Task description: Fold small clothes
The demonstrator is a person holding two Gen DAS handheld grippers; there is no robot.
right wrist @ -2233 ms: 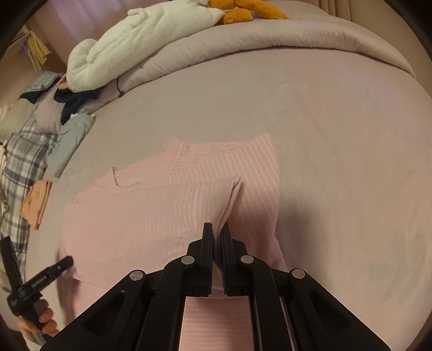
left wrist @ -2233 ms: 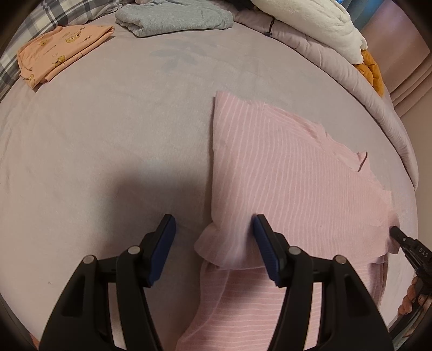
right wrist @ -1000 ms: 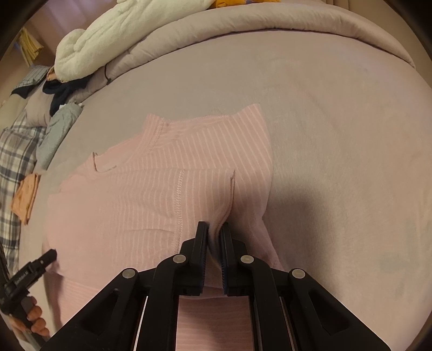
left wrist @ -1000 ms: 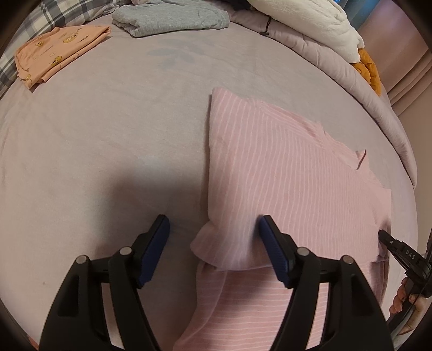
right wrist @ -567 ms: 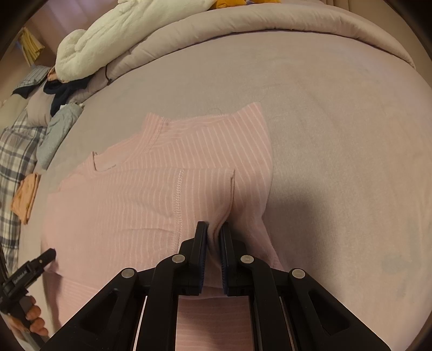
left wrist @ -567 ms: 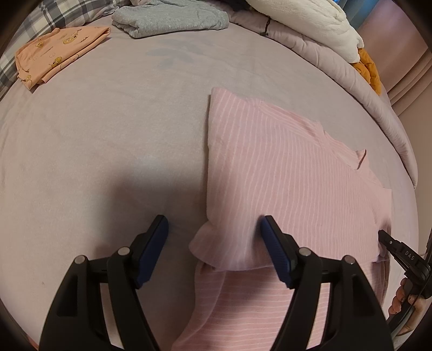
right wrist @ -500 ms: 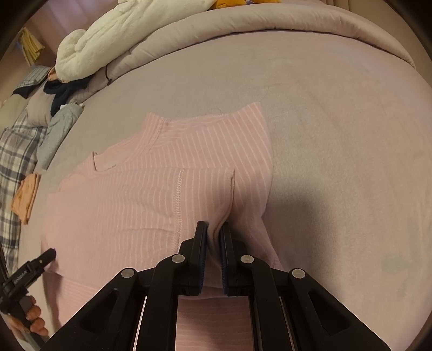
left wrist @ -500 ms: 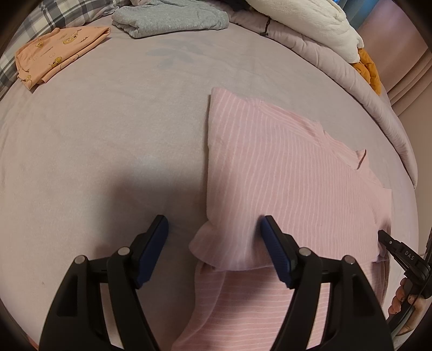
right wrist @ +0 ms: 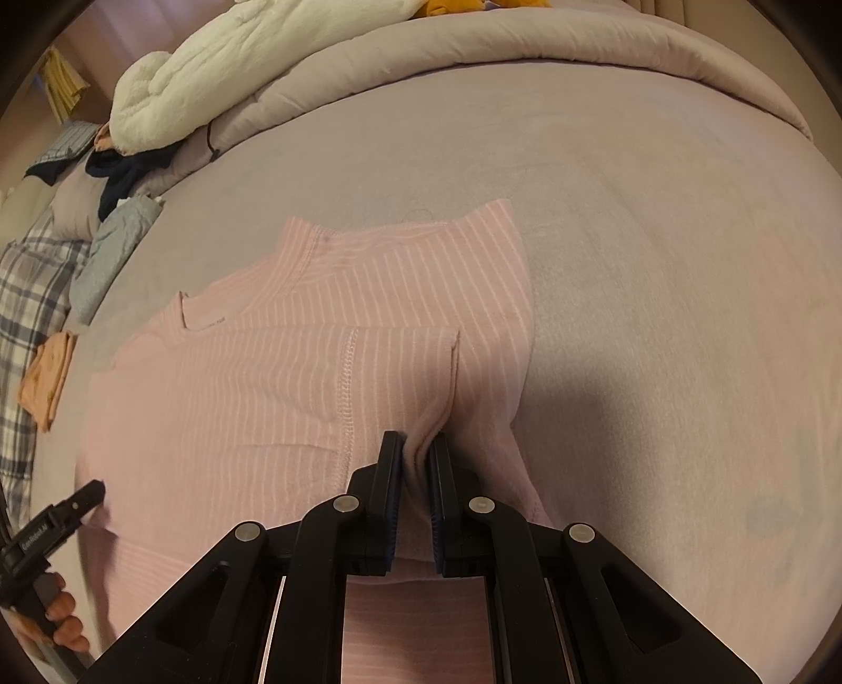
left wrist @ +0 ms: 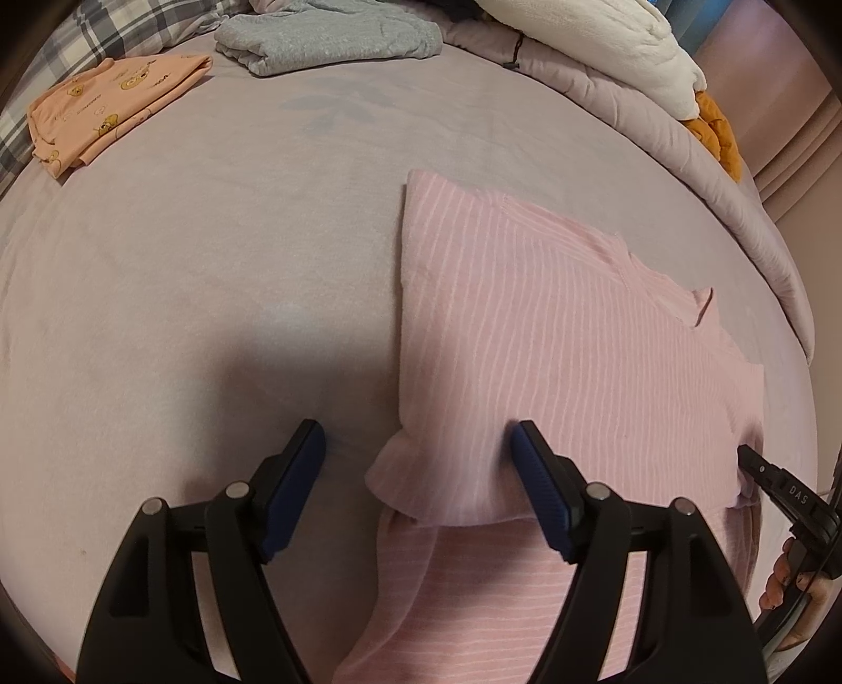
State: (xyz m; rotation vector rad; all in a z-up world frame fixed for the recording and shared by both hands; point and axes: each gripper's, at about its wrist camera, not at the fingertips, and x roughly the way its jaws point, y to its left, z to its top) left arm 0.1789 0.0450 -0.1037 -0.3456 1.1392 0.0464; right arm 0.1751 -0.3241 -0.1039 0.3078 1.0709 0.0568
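Observation:
A pink striped top (left wrist: 552, 337) lies on the mauve bed, its sleeves folded in over the body. My left gripper (left wrist: 418, 447) is open, its blue pads either side of the folded near left corner, low over the cloth. My right gripper (right wrist: 417, 452) is shut on a pinch of the pink top's (right wrist: 294, 389) folded sleeve edge, at the near right side. The right gripper's tip also shows in the left wrist view (left wrist: 763, 473), and the left gripper's in the right wrist view (right wrist: 79, 500).
A folded orange printed garment (left wrist: 110, 121) and a folded grey one (left wrist: 326, 31) lie at the far left. A plaid cloth (right wrist: 26, 294), a white blanket (right wrist: 252, 68) and a rolled mauve duvet (right wrist: 526, 47) line the far edge.
The right gripper has laid the folded sleeve down flat onto the top since two seconds ago, and still holds it. The left gripper's jaws have widened slightly. Little movement in the last half second.

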